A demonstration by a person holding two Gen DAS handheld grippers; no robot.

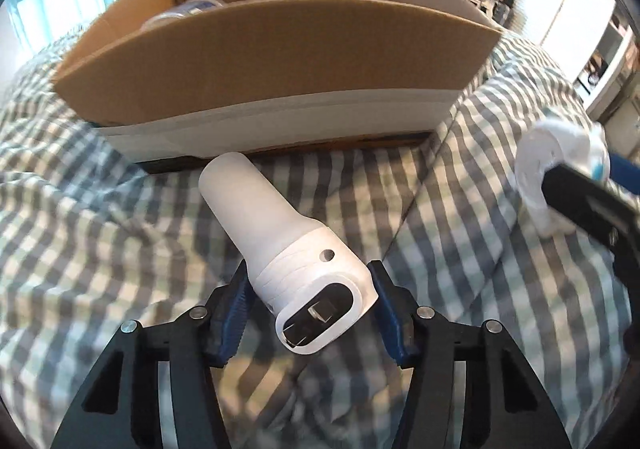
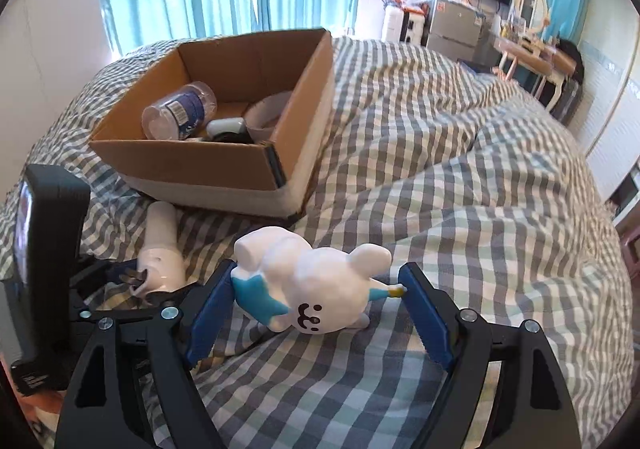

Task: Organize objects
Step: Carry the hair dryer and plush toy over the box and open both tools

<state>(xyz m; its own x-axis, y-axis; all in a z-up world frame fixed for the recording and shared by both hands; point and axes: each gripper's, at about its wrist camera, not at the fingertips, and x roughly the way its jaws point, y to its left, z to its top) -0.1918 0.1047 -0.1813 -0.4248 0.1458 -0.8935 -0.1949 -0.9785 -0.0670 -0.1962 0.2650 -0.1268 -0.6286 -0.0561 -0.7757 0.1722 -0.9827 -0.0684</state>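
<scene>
A white cylindrical plug-in device lies on the checked bedspread, its pronged end toward me. My left gripper is closed around its wider end, both blue pads touching it. It also shows in the right wrist view. A white and blue cartoon figurine lies on its side between the open jaws of my right gripper; the pads stand just apart from it. The figurine also shows in the left wrist view. The cardboard box stands just beyond both objects.
The box holds a clear plastic jar, a white bowl and a small white and black item. The checked bedspread stretches right. A fridge, desk and mirror stand at the far wall.
</scene>
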